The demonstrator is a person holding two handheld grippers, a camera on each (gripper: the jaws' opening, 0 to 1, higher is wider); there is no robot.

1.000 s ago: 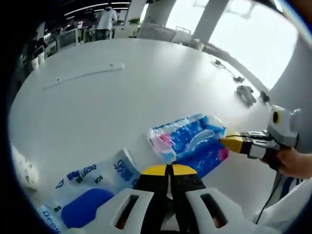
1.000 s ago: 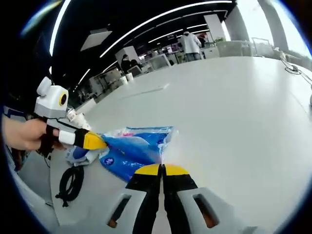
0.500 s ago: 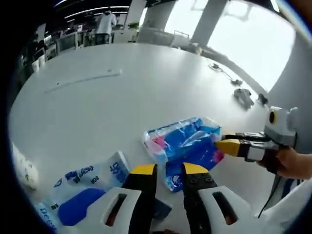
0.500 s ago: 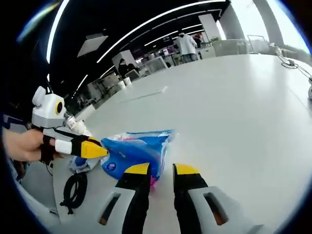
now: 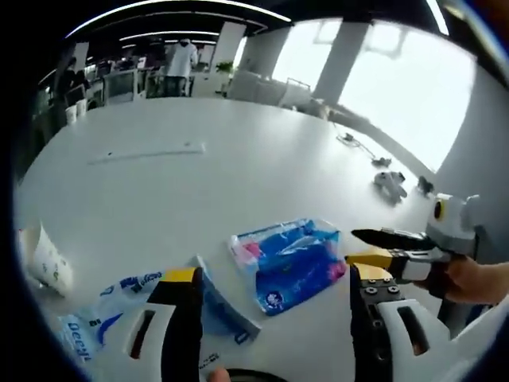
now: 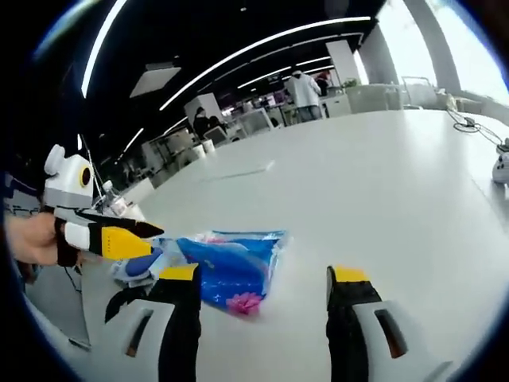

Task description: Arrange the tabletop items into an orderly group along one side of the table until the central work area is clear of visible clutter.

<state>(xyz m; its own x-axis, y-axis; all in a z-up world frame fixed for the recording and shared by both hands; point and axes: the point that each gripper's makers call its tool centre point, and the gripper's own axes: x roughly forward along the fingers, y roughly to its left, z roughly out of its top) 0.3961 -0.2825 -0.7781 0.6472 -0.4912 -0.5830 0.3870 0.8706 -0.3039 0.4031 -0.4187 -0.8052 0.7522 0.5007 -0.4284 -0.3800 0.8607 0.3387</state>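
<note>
- Since a second earlier both grippers had gone from jaws together to jaws wide apart — the left gripper [image 5: 274,282] and the right gripper [image 6: 266,278] each let go of the blue-pink pack [image 5: 290,259], and both cameras had backed off.
- Pack lay flat on the white table [image 5: 199,183], free of either jaw, just beyond the jaw tips in both views [image 6: 231,267].
- Just beside it, nearer the left gripper, sat a white-and-blue wrapper [image 5: 119,314]; lettering "Dec..." readable, rest cut off.
- Pack print too small to read.
- Paper cup [image 5: 49,259] at the table edge, printed marks unreadable.
- Judgement: next grab should take the pack by one edge, low and square, then slide it up against the wrapper — no lifting high.
- Far: thin strip [image 5: 147,153], cable bits [image 5: 394,183] well apart.
</note>
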